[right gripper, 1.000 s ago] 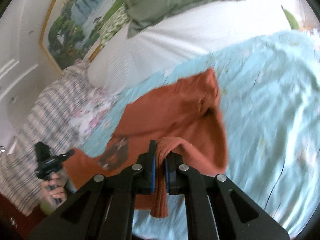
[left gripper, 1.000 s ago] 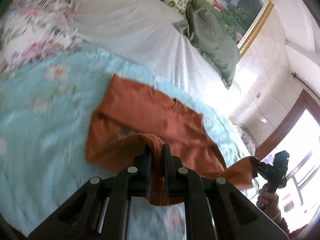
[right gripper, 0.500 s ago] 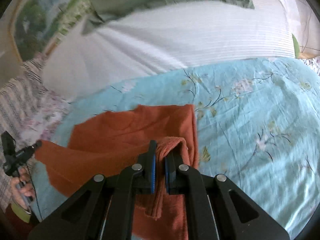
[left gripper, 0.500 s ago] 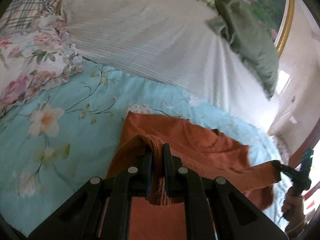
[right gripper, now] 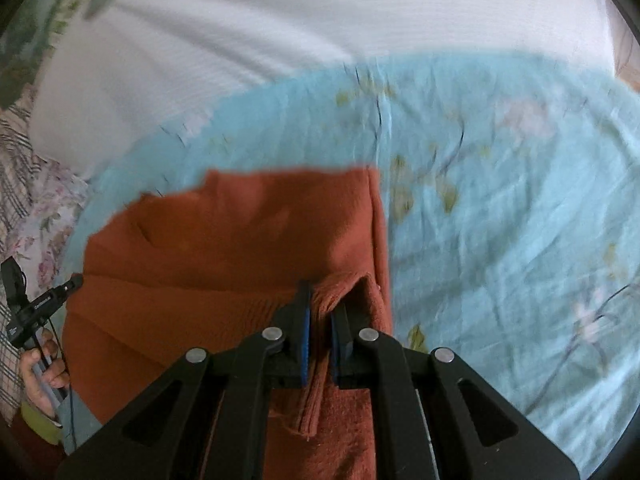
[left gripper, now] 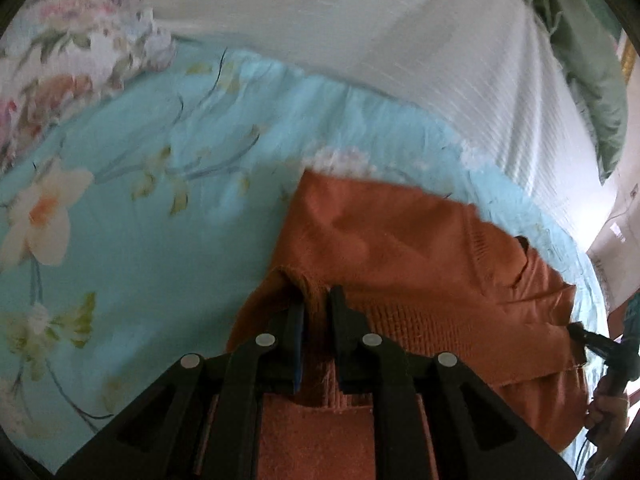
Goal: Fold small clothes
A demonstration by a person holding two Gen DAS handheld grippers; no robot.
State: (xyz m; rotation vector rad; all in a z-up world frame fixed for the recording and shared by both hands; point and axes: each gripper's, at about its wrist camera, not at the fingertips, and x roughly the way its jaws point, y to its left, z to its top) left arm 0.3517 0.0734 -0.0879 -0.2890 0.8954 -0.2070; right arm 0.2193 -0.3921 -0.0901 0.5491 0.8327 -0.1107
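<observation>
A small rust-orange knit garment (left gripper: 400, 256) lies on a light blue floral bedspread (left gripper: 132, 216). My left gripper (left gripper: 316, 300) is shut on the ribbed hem at the garment's left corner. My right gripper (right gripper: 320, 304) is shut on the hem at the right corner of the garment (right gripper: 240, 248). Both hold the hem folded forward over the rest of the garment, low over the bed. The right gripper also shows at the right edge of the left wrist view (left gripper: 600, 346), and the left gripper at the left edge of the right wrist view (right gripper: 44, 304).
A white ribbed cover (left gripper: 360, 40) lies beyond the bedspread (right gripper: 500, 208). A green pillow (left gripper: 592, 64) is at the far right. A floral pillow (left gripper: 60, 60) and a plaid cloth (right gripper: 16, 168) lie at the left side.
Both grippers have carried the hem forward and down over the garment, toward the pillows. The garment now lies doubled and closer to the bed.
</observation>
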